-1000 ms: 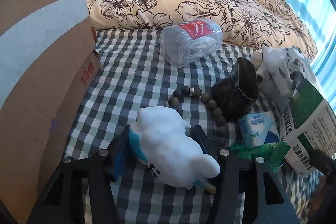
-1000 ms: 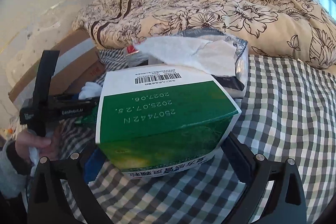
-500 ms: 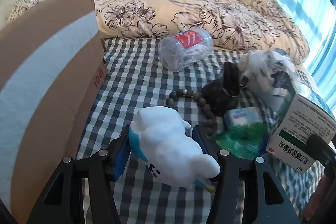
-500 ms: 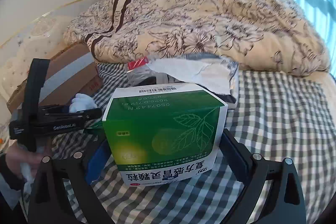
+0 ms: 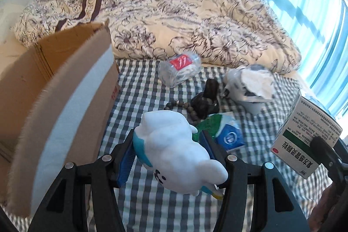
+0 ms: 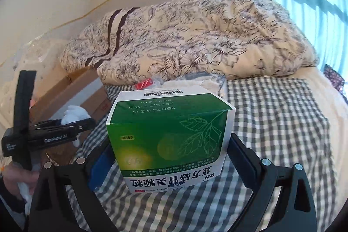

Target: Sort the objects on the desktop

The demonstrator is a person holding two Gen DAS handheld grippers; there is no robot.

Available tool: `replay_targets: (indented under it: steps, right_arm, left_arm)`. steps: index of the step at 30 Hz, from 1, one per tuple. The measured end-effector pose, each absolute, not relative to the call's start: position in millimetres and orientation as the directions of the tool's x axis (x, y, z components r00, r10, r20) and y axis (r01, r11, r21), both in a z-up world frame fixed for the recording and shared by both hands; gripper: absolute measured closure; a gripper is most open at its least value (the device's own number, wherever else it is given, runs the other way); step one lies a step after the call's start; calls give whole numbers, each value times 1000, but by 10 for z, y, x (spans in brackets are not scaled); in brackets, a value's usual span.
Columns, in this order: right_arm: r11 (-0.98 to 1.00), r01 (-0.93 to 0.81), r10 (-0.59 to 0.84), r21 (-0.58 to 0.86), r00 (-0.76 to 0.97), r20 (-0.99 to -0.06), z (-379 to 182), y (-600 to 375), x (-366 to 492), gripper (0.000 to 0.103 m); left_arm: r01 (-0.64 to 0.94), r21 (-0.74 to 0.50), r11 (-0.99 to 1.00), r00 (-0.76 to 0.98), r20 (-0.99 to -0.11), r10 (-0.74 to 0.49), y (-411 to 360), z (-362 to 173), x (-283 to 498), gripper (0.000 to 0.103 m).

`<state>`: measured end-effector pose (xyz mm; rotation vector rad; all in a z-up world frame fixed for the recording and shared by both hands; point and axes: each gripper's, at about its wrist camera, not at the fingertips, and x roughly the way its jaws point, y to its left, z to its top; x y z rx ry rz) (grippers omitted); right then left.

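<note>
Desktop objects lie scattered on a bed under a checked cloth [image 5: 139, 88], with a flowered quilt [image 5: 178, 21] heaped along its far side. An open cardboard box [image 5: 65, 88] stands at the left edge of the cloth. The green and white medicine box [image 6: 171, 136] is the biggest loose item; the right gripper [image 6: 171, 158] has its fingers [image 6: 241, 160] closed against both of its sides and holds it clear of the cloth. The white plush toy [image 5: 174, 149] is pinched the same way in the left gripper [image 5: 171, 151], raised just beside the cardboard box wall. A crumpled bag with white tissue [image 5: 252, 86] rests near the quilt, and a clear plastic jar with a red label [image 5: 179, 72] lies on its side close to it. Between them and the toy sit a dark figurine [image 5: 205, 101], a blue and white packet [image 5: 228, 134] touching a green wrapper [image 5: 209, 123], and a string of dark beads [image 5: 184, 105] curling beside the figurine.
</note>
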<state>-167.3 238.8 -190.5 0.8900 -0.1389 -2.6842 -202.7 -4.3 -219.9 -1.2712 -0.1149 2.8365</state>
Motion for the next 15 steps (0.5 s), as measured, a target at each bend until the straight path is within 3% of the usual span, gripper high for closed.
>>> replay_targets:
  steps: [15]
  right_arm:
    - [-974, 192, -226, 119, -841, -492, -1249, 2237, -876, 7]
  left_arm:
    - [0, -79, -997, -752, -657, 52, -108, -1420, -1255, 44]
